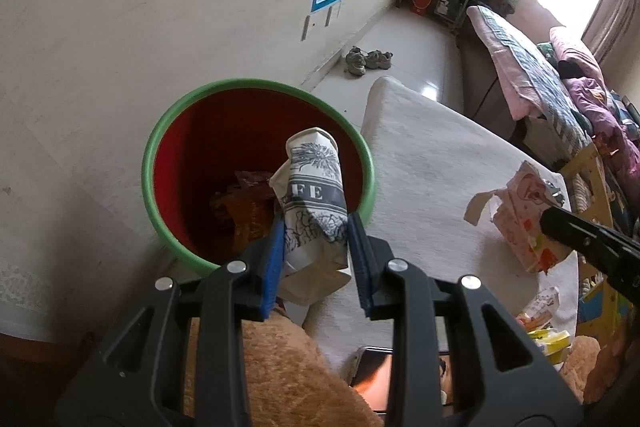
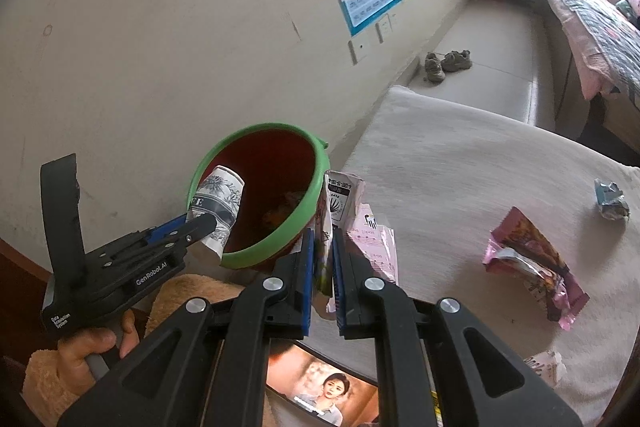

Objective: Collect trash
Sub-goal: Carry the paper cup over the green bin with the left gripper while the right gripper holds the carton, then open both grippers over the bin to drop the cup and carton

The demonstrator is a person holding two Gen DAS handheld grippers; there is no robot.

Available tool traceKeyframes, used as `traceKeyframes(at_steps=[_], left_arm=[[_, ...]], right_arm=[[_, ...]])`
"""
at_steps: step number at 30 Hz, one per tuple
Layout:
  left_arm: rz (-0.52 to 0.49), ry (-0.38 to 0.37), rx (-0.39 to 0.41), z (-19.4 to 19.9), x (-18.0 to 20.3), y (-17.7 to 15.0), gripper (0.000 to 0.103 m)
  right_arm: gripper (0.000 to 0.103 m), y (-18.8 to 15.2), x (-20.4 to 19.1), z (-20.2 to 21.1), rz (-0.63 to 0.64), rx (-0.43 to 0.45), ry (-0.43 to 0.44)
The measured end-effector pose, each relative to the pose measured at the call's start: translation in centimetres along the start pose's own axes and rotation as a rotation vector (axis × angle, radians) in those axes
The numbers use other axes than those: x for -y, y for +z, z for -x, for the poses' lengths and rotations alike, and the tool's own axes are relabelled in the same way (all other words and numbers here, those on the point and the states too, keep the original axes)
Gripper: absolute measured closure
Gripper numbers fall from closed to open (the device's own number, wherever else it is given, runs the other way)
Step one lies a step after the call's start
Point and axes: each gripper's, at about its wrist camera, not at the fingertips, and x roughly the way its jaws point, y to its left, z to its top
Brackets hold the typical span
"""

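Observation:
A red bin with a green rim (image 1: 256, 85) (image 2: 240, 251) stands by the wall at the table's left edge, with wrappers inside. My left gripper (image 1: 316, 227) (image 2: 208, 223) is shut on a crushed white paper cup (image 1: 314, 183) (image 2: 218, 197) with dark print and holds it over the bin's opening. My right gripper (image 2: 322, 239) is shut on a flattened pink and white carton (image 2: 340, 203) (image 1: 524, 223) above the table, just right of the bin.
On the white-covered table (image 2: 460, 167) lie a pink snack wrapper (image 2: 532, 267), a crumpled blue wrapper (image 2: 610, 201) and a torn scrap (image 2: 546, 365). A phone (image 2: 320, 387) lies near the front edge. A wall is behind the bin, and a bed (image 1: 552, 83) at the right.

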Motion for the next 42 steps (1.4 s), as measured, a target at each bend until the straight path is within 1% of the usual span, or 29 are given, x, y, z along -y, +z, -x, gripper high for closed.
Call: traceKeyframes(at_steps=[5,10,18,26,31,32,33,34,35,37,42], left_arm=[[-0.011,0.023,0.012,0.0,-0.2,0.1,0.073],[0.008,0.029,0.012,-0.2,-1.0,0.2,0.073],[0.038,0.053,0.004,-0.8,-3.3,0.4,0.073],[0.06,0.062,-0.006,-1.8,-5.3,0.9,0.073],[0.066,0.073,-0.027,-2.8,-6.2,1.0,0.073],[0.071,0.076,-0.029,-2.9,-6.2,1.1,0.069],[0.08,0.079,-0.035,-3.1,-6.5,1.1,0.056],[0.095,0.081,-0.037,-3.2,-6.8,1.0,0.05],[0.103,0.081,-0.035,-3.2,-6.9,0.9,0.048],[0.11,0.083,-0.038,-3.1,-7.1,0.6,0.048],[0.099,0.089,-0.039,-2.6,-6.6,0.3,0.048]], right_arm=[[0.094,0.4,-0.6,-0.9,0.015,-0.012,0.014],[0.094,1.3,-1.0,-2.1,0.019,-0.023,0.023],[0.094,2.5,-2.8,-3.8,0.063,-0.042,0.036],[0.094,3.9,-5.2,-6.9,0.071,-0.085,0.101],[0.091,4.9,-6.2,-8.8,0.069,-0.101,0.134],[0.09,5.1,-6.4,-9.0,0.069,-0.097,0.141],[0.078,5.4,-6.5,-9.2,0.069,-0.095,0.141],[0.067,5.6,-6.6,-9.3,0.066,-0.092,0.144],[0.054,5.7,-6.6,-9.2,0.061,-0.083,0.141],[0.054,5.9,-6.5,-8.8,0.059,-0.063,0.139],[0.052,5.1,-5.3,-6.7,0.057,-0.049,0.112]])
